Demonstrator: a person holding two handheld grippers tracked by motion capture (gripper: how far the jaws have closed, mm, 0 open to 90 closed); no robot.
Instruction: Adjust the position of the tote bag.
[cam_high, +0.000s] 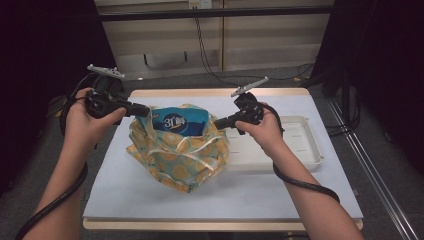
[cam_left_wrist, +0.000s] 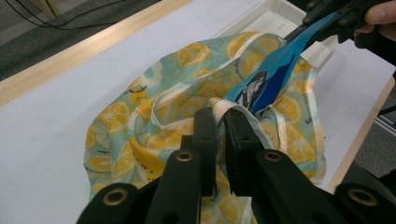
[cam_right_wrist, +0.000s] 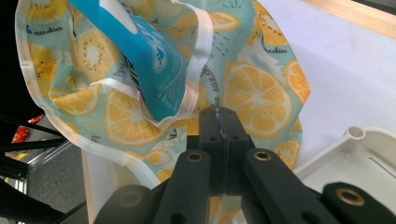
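Work in hand: blue plastic snack packet (cam_high: 179, 121) going into the yellow-and-teal lemon-print fabric bag (cam_high: 177, 155), judged from the packet standing in the bag's mouth.
Bag position: mid tabletop (cam_high: 130, 200), slumped, mouth facing up and far; white plastic tray (cam_high: 305, 145) touching its right side.
Packet position: half inside the mouth, top edge sticking out at the far side; long axis runs left-right across the opening.
Left claw (cam_high: 142, 110): clenched on the bag's cream rim tape (cam_left_wrist: 223, 108) at the far-left edge.
Right claw (cam_high: 220, 123): clenched; grips the right side of the packet or rim.
Key relation: packet lies between the two claws, right claw nearer to it; mouth held open left to right, so the packet would have to drop downward.
Left gripper view: shows the right claw (cam_left_wrist: 299, 33) pinching the packet's blue corner.
Right gripper view: jaws pressed together on fabric below the packet, the pinch point itself hidden.
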